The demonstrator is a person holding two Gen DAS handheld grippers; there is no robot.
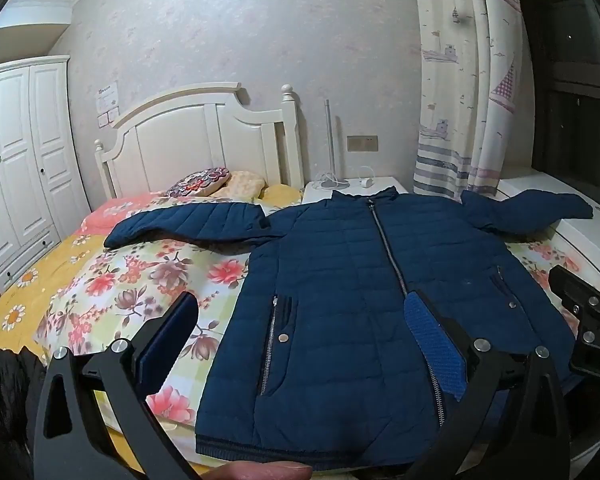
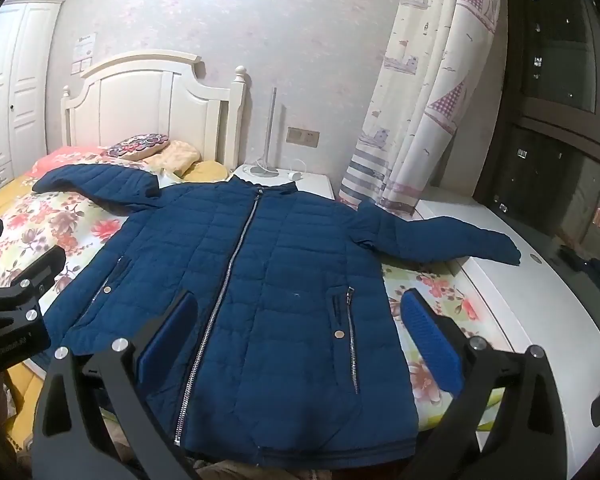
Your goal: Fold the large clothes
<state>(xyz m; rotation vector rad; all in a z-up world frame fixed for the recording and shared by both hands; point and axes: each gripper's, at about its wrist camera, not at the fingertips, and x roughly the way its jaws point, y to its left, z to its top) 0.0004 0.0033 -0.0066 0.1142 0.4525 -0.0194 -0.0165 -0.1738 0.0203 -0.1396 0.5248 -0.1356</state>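
Observation:
A navy quilted zip jacket [image 1: 340, 280] lies face up and spread flat on the floral bed cover, collar toward the headboard, both sleeves stretched out sideways. It also shows in the right wrist view [image 2: 260, 280]. My left gripper [image 1: 300, 312] is open and empty, hovering above the jacket's lower left half near the hem. My right gripper [image 2: 296, 312] is open and empty, above the lower right half. The right sleeve [image 2: 440, 240] reaches onto a white ledge. Each gripper's body shows at the edge of the other's view.
The bed [image 1: 120, 280] has a white headboard [image 1: 204, 136] and pillows [image 1: 220, 184]. A white nightstand [image 2: 308, 180] with a lamp stands by the curtain [image 2: 420, 120]. A white ledge [image 2: 540, 300] runs along the right. A wardrobe [image 1: 16, 160] stands far left.

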